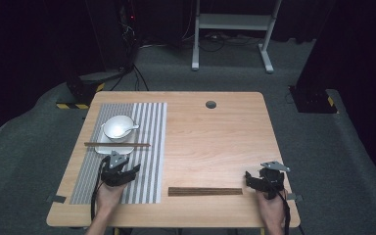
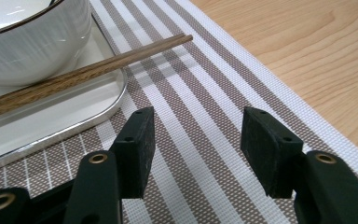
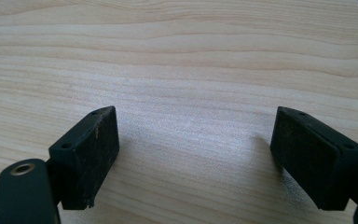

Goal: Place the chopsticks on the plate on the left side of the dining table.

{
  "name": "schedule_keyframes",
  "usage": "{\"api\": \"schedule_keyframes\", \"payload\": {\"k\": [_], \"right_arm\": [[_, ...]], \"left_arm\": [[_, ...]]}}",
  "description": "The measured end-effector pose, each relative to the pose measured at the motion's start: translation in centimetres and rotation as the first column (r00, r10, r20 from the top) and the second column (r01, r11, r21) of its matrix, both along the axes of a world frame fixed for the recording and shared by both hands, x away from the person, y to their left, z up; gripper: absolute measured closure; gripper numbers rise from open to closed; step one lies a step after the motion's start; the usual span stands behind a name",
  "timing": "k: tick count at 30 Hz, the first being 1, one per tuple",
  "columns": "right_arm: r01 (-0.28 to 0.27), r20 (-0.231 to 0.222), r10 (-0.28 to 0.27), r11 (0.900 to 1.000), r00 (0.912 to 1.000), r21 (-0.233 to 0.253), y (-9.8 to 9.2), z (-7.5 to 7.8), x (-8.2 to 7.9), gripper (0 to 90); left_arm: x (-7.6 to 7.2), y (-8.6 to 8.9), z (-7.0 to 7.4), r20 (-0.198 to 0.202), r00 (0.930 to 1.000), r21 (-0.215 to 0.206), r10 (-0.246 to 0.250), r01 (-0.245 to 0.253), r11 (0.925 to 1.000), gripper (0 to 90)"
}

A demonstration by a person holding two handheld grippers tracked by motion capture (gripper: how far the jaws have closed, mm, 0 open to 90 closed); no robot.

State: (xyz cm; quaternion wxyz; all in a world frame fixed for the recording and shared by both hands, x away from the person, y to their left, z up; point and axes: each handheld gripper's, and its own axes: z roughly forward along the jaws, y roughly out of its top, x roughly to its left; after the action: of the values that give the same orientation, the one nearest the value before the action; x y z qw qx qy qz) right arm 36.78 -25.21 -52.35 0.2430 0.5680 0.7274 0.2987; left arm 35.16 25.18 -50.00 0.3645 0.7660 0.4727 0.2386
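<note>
**Chopsticks lie across the tray, both grippers released**

Chopsticks rest in the high view as a dark wooden pair laid crosswise over the near edge of a white tray, which sits on a striped placemat at the left of the wooden table. A white bowl stands on the tray just behind the chopsticks, with a white spoon in it. The left gripper sits over the placemat, near the chopsticks but apart from them, its jaws spread and holding nothing. The right gripper is at the table's near right corner, well apart from the tray, jaws likewise spread. A dark wooden strip lies flat on the table between the two hands, near the front edge.

From the left gripper view, the left gripper has its two black jaws standing apart over the placemat, with bare stripes showing between them. The chopsticks run across the tray just beyond the jaws, their tips reaching past the tray's corner onto the placemat. The bowl stands behind them; whether it touches them I cannot tell.

Looking along the right gripper view, the right gripper has its jaws wide apart over bare table, grasping nothing.
</note>
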Motion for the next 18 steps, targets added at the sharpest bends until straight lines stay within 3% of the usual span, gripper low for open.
{"api": "schedule_keyframes", "payload": {"k": [8, 18], "right_arm": [[0.000, 0.000, 0.000, 1.000, 1.0000, 0.000, 0.00, 0.00, 0.00, 14.8], [-0.006, 0.000, 0.006, 1.000, 1.0000, 0.000, 0.03, 0.00, -0.01, 14.8]], "left_arm": [[-0.33, -0.59, -0.26, 0.001, 0.9999, -0.004, 0.011, -0.011, 0.9999, 44.9], [-0.96, -0.81, -0.74, 0.000, 0.9998, 0.021, 0.018, -0.018, 0.9996, 44.6]]}}
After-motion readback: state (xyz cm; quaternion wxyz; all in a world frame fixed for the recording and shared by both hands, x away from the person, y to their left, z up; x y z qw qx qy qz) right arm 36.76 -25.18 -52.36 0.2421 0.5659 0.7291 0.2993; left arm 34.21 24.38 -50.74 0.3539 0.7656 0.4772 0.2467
